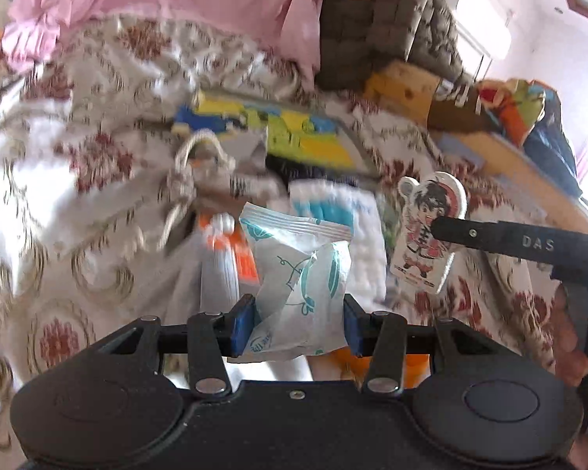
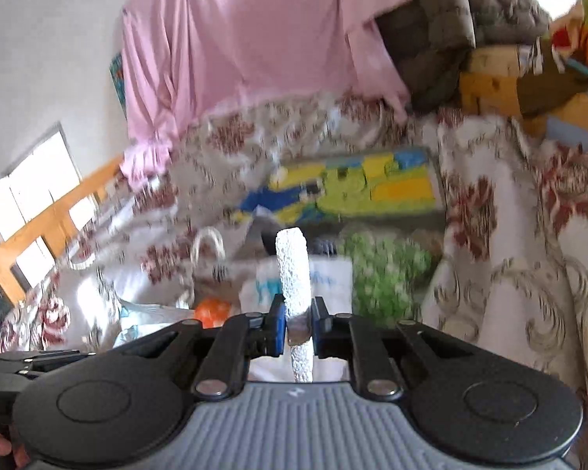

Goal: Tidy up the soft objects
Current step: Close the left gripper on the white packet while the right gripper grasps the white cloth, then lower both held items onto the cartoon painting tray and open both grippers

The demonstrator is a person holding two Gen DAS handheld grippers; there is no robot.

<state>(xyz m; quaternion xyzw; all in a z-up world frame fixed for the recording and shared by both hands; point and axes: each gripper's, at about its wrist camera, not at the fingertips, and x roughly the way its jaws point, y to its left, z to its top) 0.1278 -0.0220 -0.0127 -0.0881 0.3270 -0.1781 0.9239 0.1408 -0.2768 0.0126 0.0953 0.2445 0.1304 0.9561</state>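
While left gripper [image 1: 298,321] pinches packet [image 1: 298,274], right gripper [image 2: 297,323] clamps cutout [image 2: 293,270]

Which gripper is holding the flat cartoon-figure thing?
The right gripper. It pinches the flat cartoon figure by its edge, while the left gripper holds a white-and-teal packet.

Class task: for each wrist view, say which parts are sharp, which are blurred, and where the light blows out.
Left wrist view: left gripper and its packet sharp, floral cloth smeared, far right edge glaring white. Right wrist view: right gripper and white foam piece sharp, cloth and colourful box blurred, window overexposed.
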